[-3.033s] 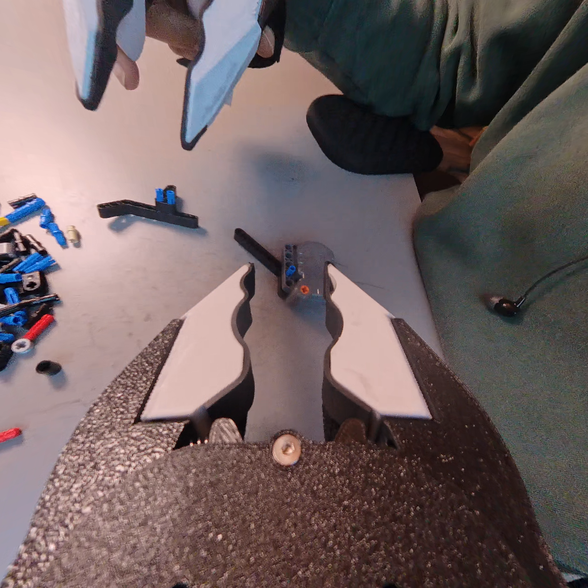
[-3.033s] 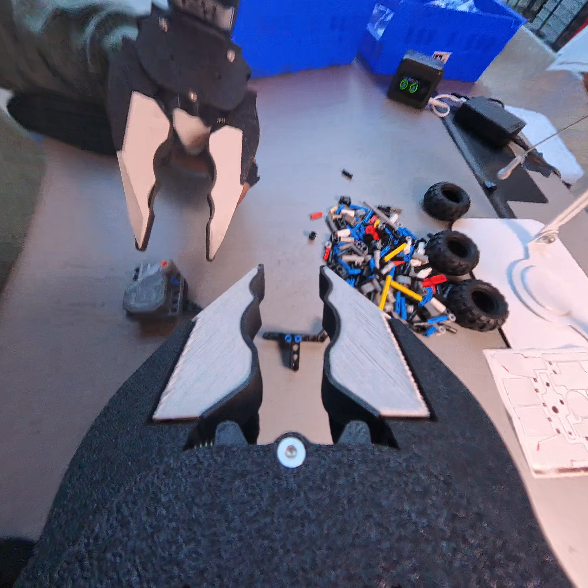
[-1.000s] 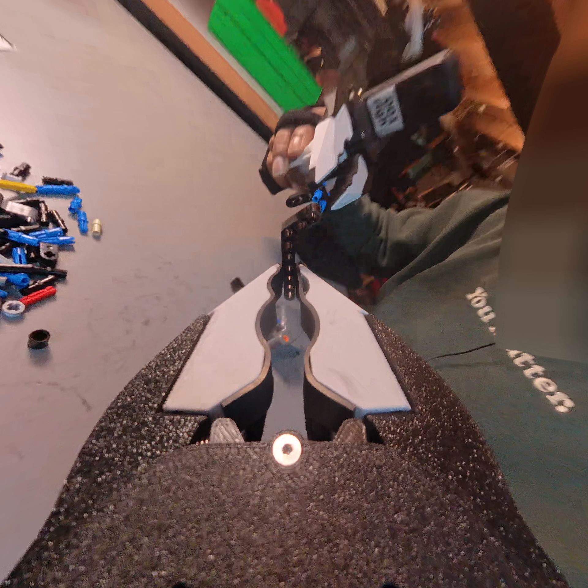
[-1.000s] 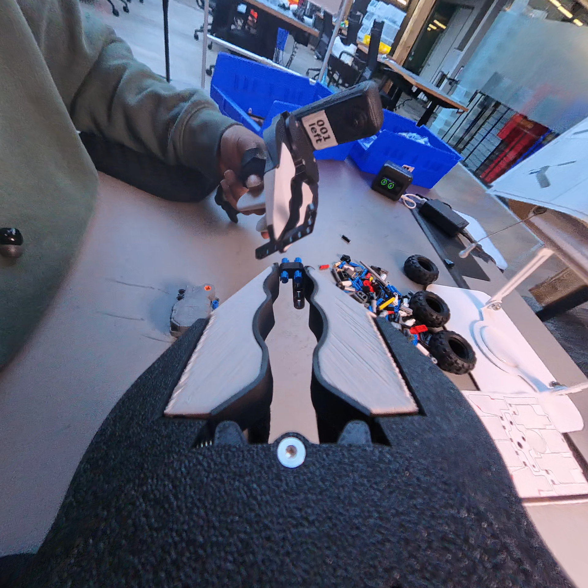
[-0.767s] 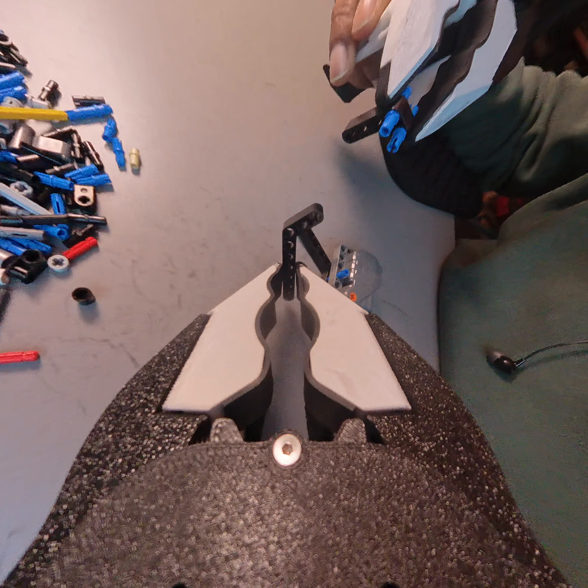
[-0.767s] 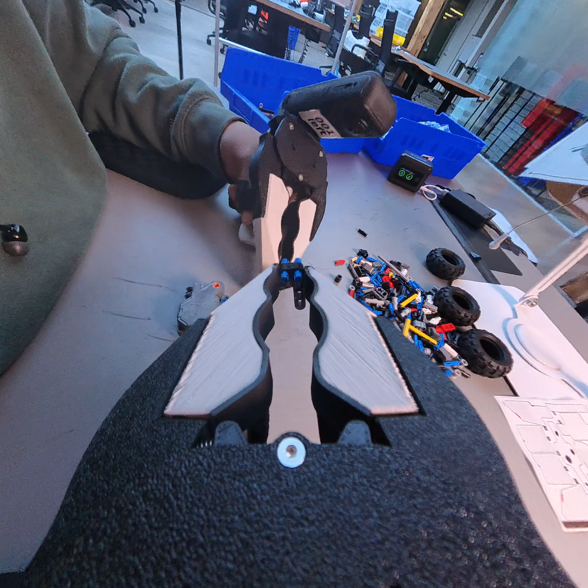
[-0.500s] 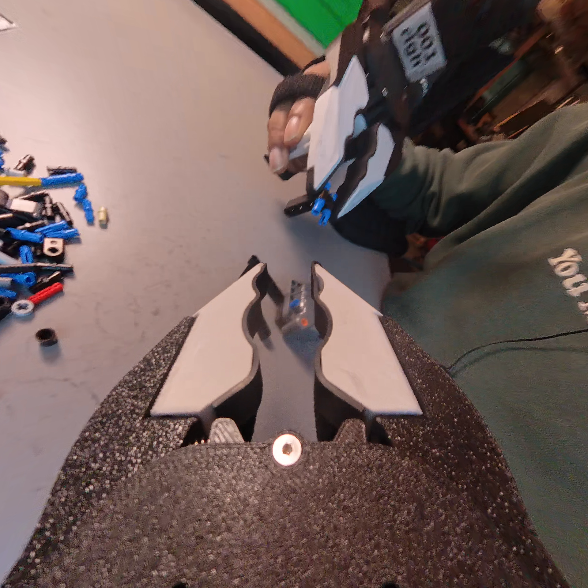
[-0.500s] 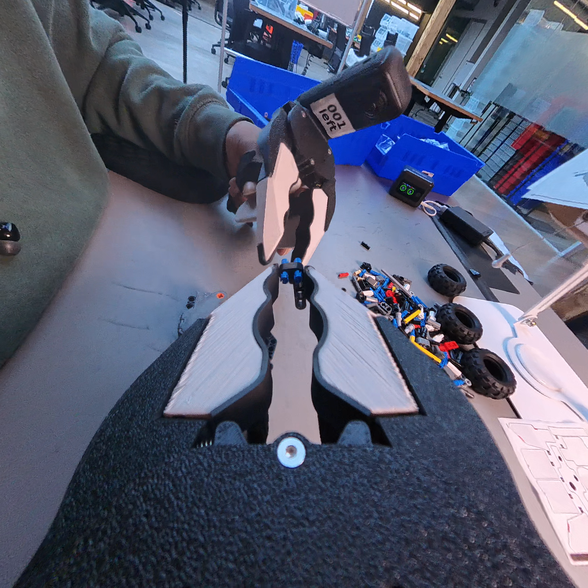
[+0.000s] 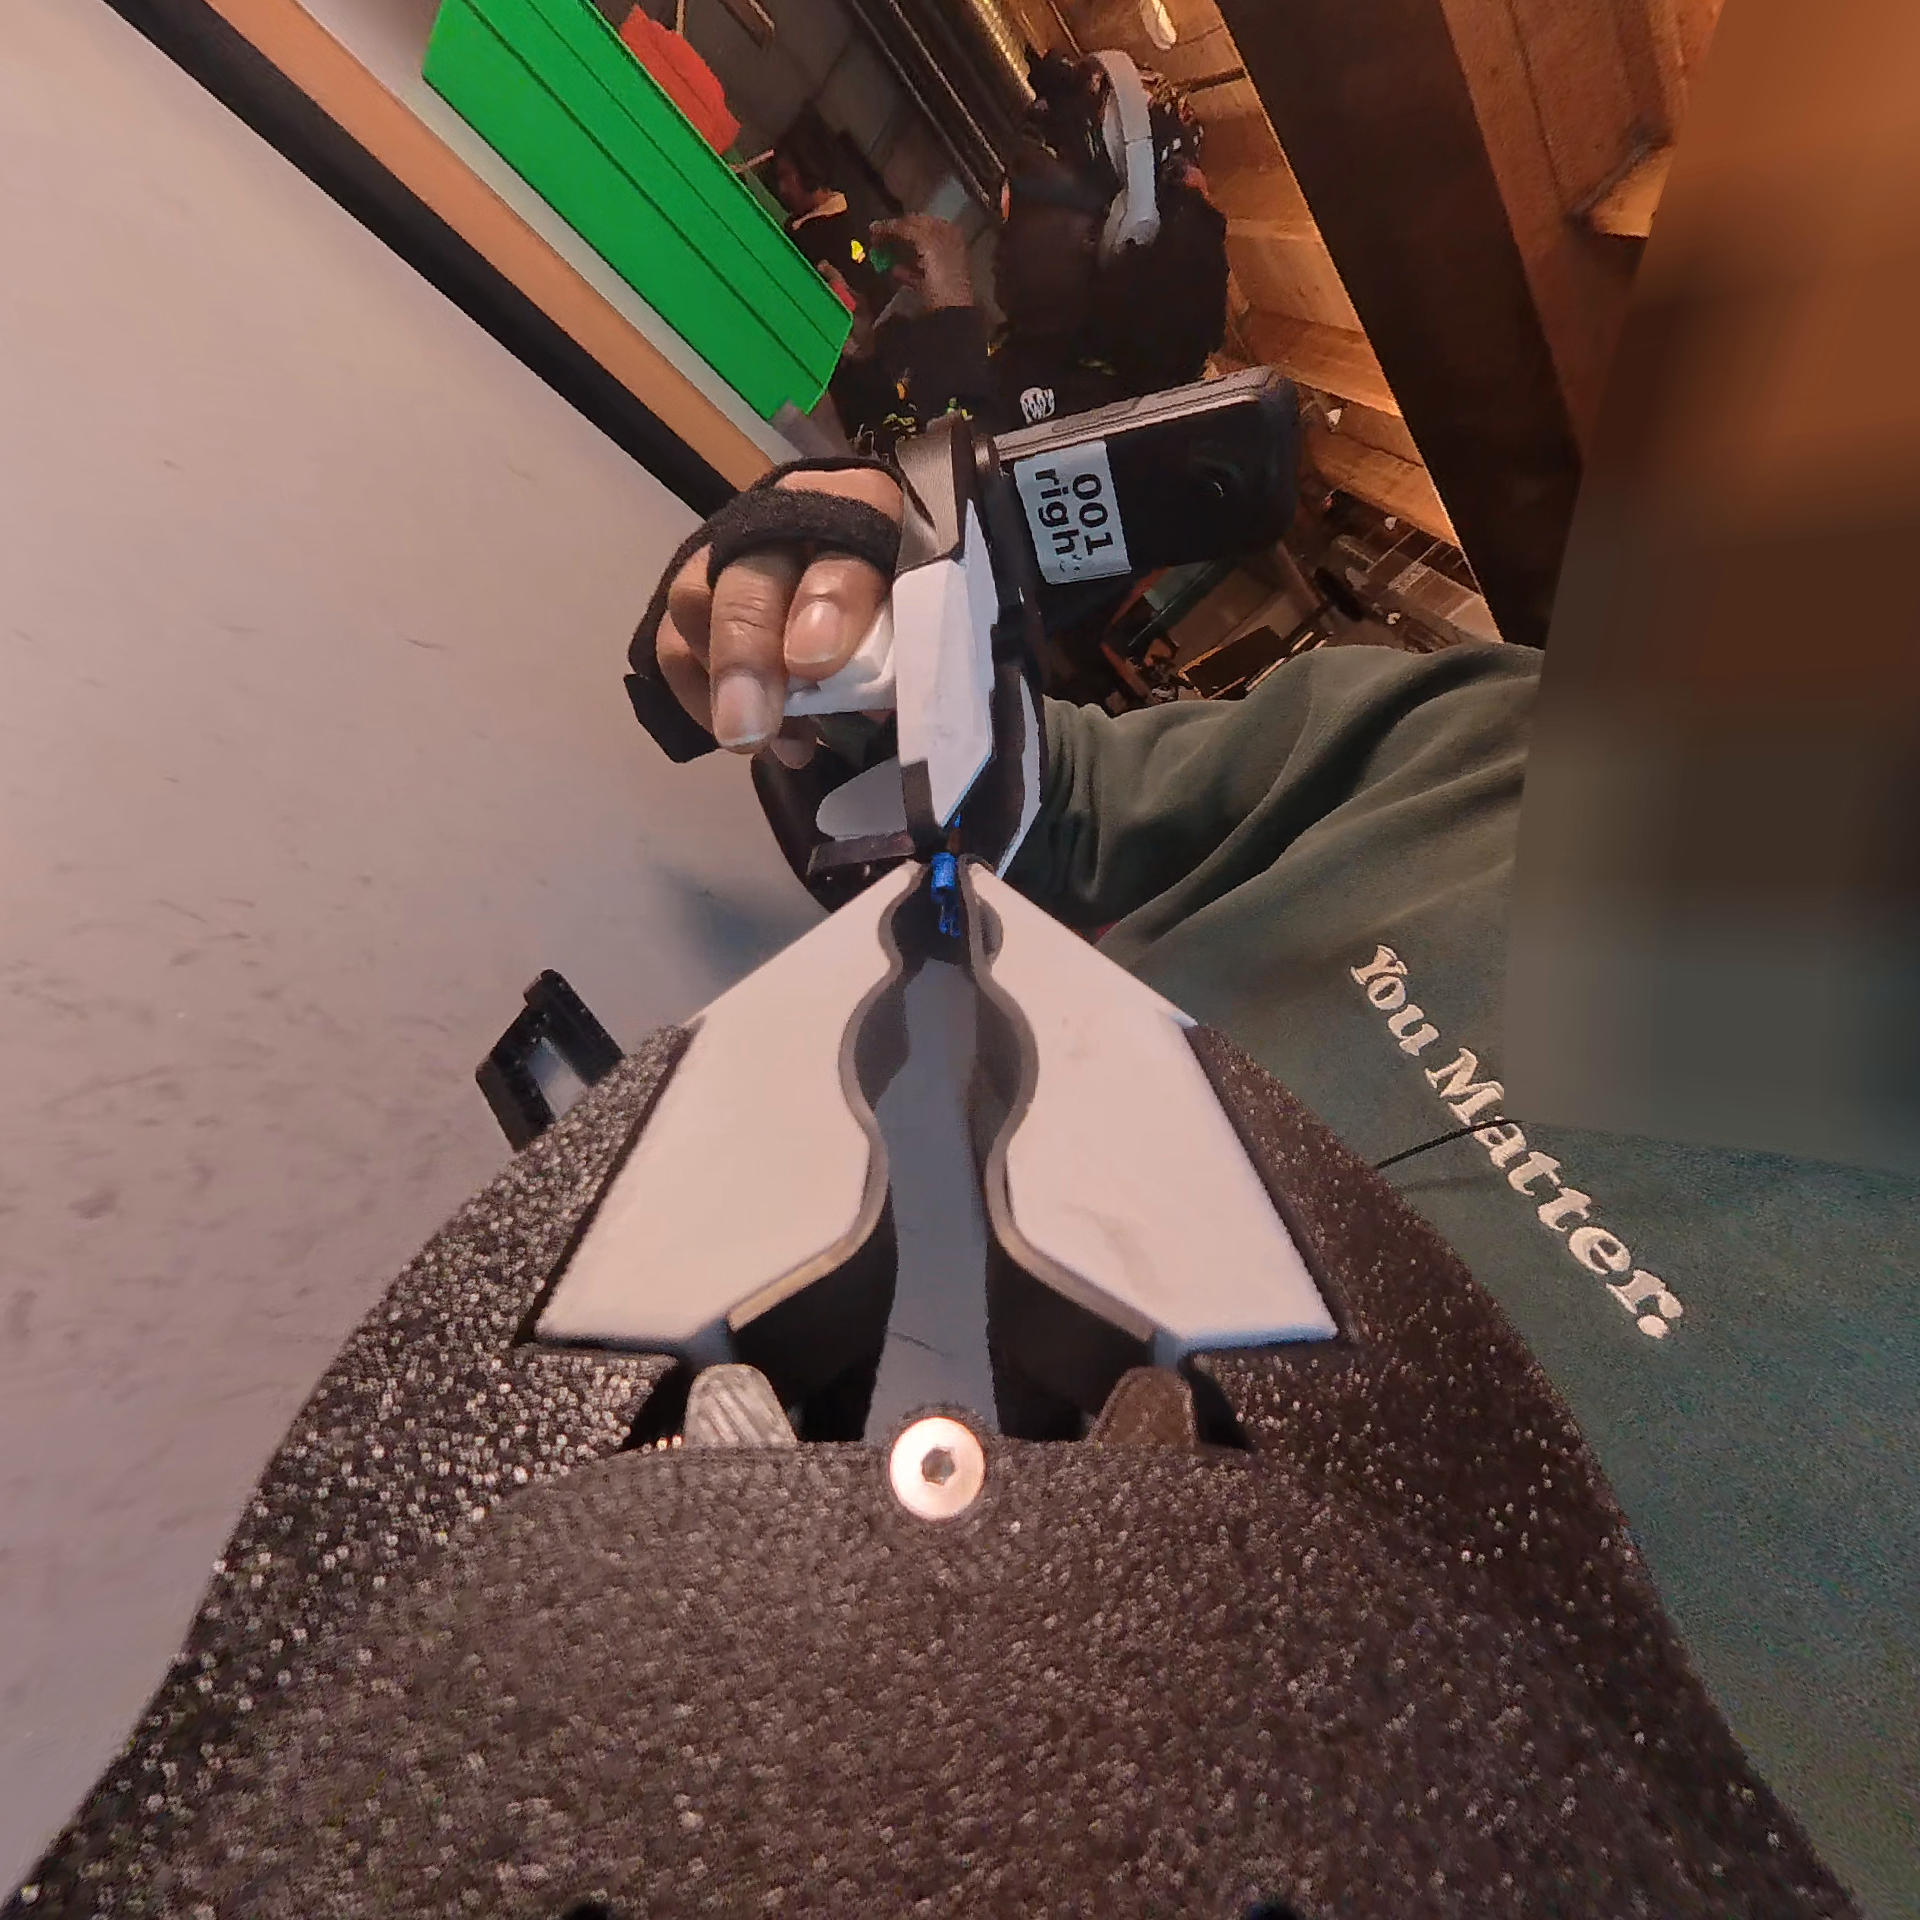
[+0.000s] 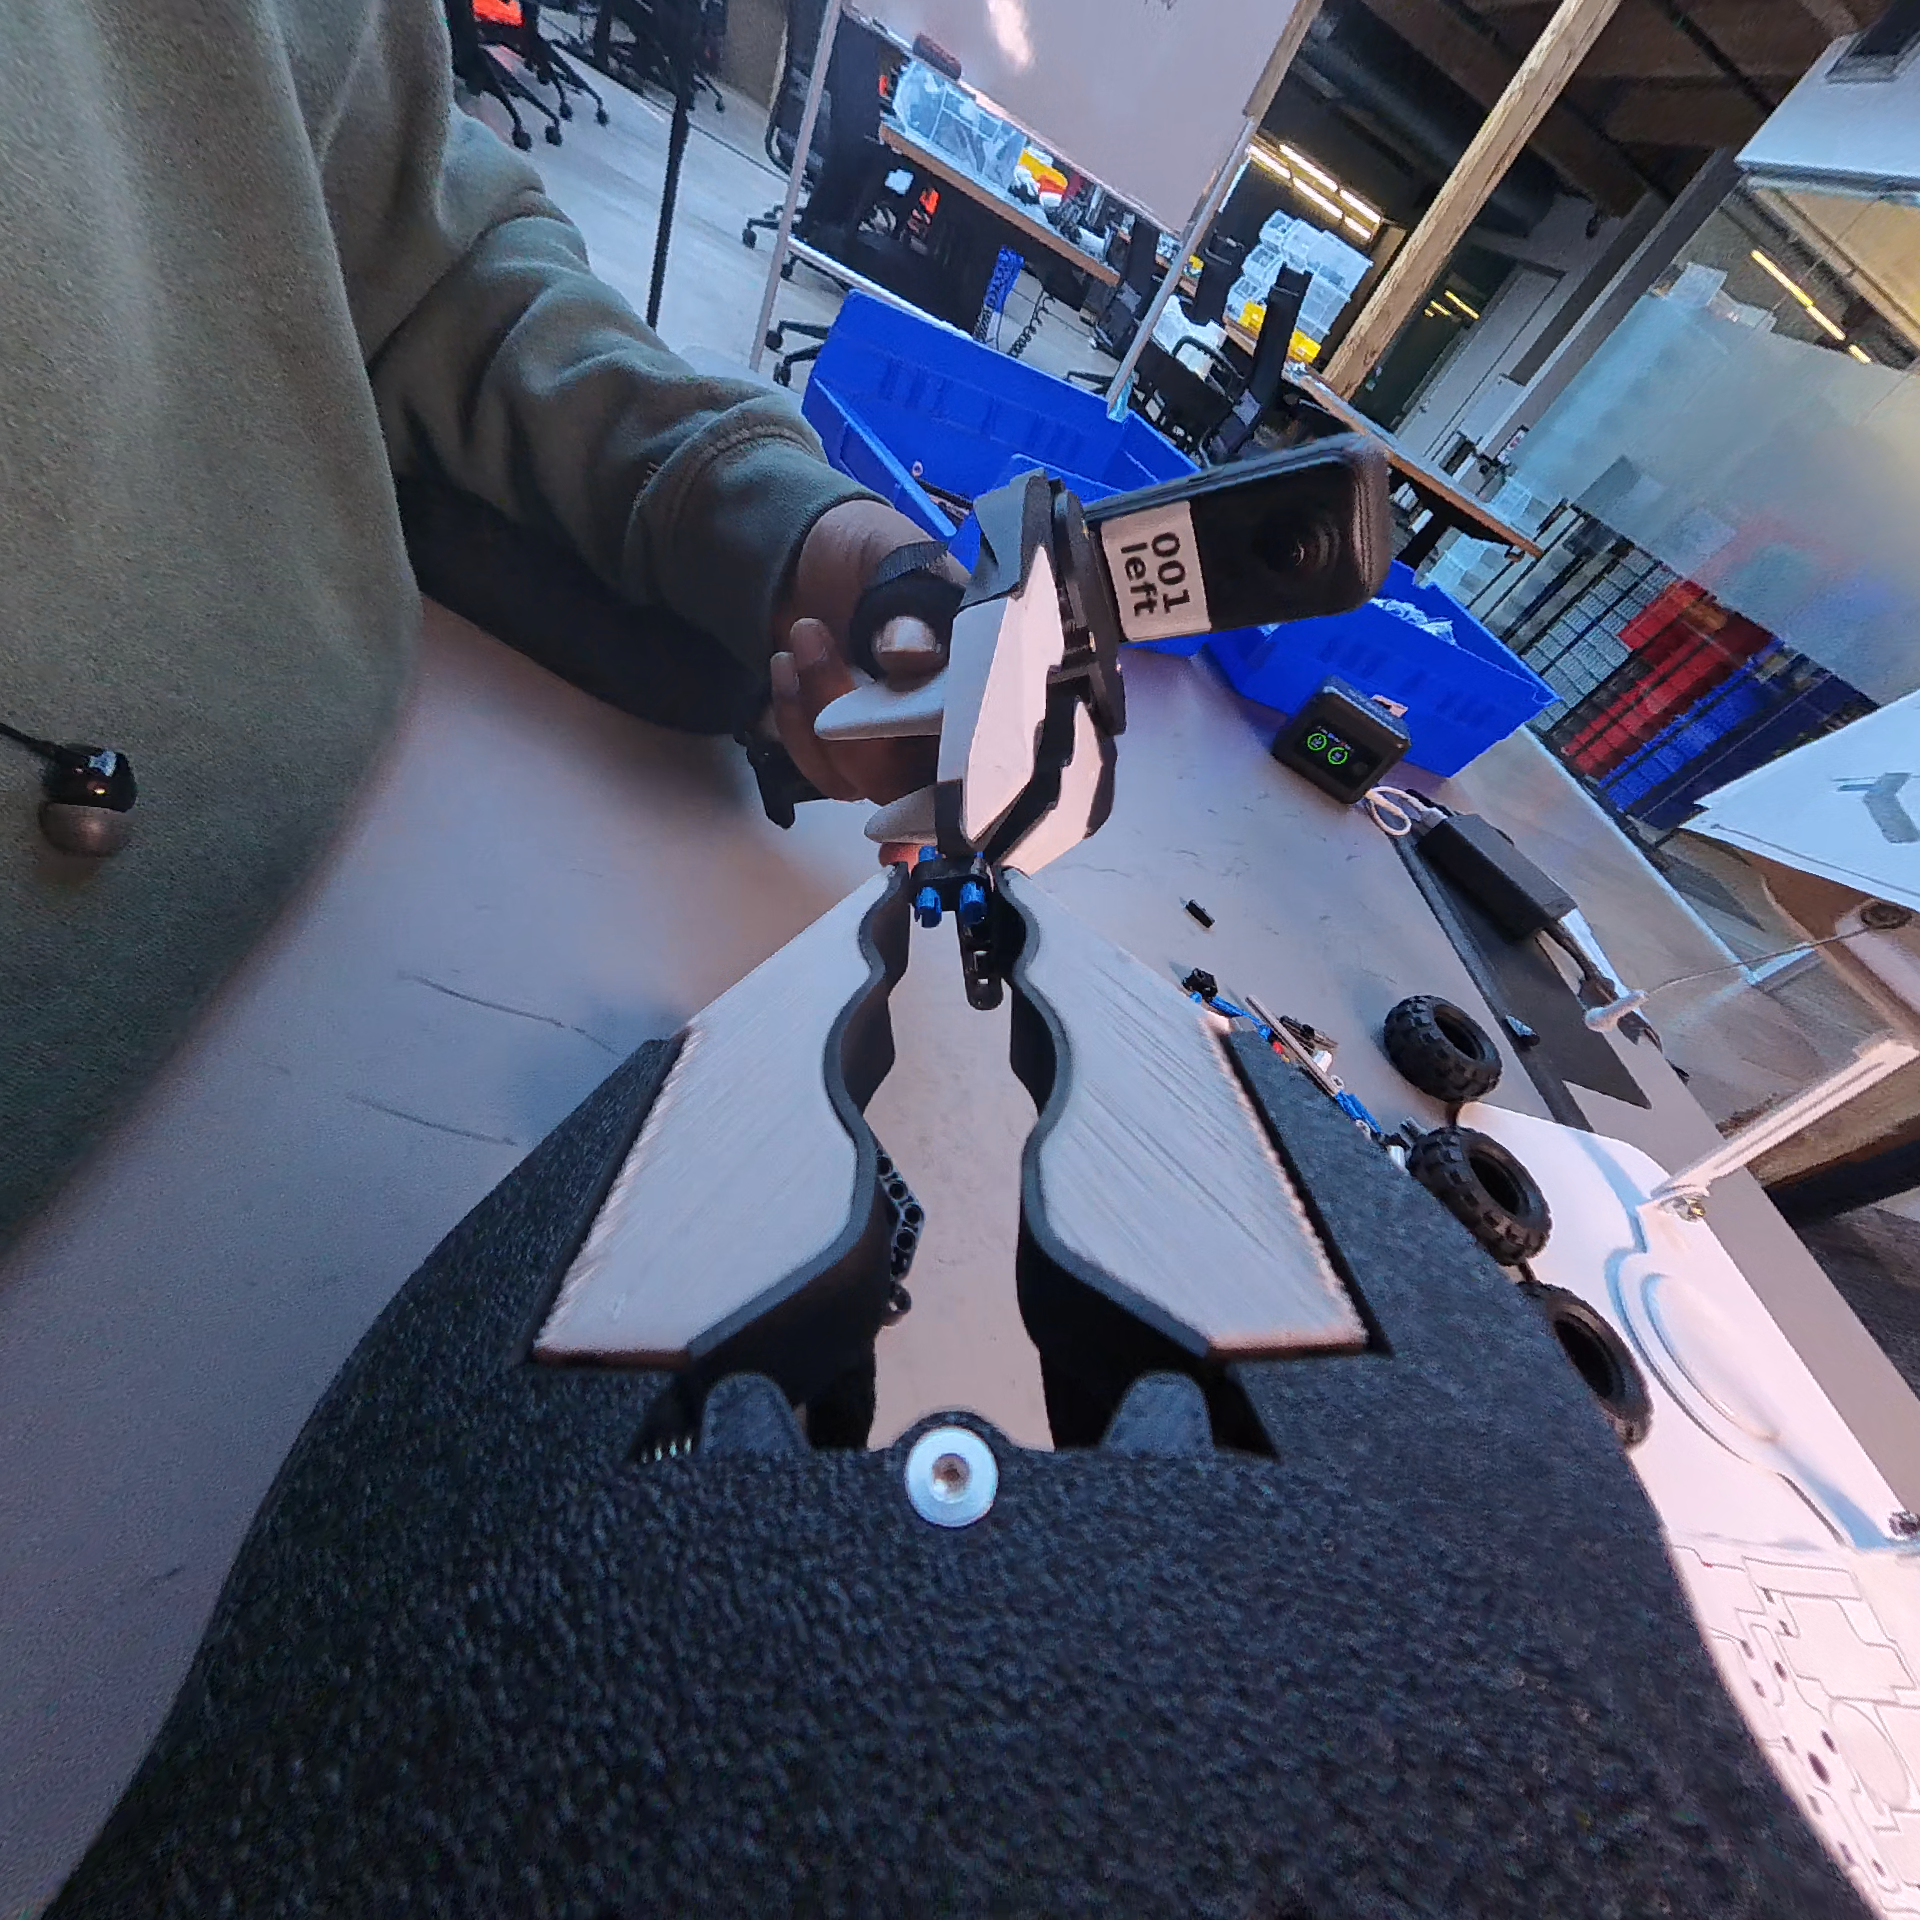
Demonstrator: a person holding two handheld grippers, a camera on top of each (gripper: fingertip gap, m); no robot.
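**Both tongs meet tip to tip on one small piece**

Right tongs (image 10: 961, 914) pinch a black beam with blue pins (image 10: 975, 935) at their tips, above the worktop (image 10: 520, 966). Left tongs (image 9: 940, 899) are pressed together on a blue pin there. Light, rigid, small; best gripped by the beam

Left wrist view: you get a white printed label (image 9: 1070, 514) on the far black camera (image 9: 1195, 468), and white lettering (image 9: 1507, 1143) across your green sweatshirt (image 9: 1714, 1455). Right wrist view: a second label (image 10: 1153, 577) on the other camera (image 10: 1278, 551), and green lit symbols on a small black box (image 10: 1338, 740) on the worktop (image 10: 416, 1039).
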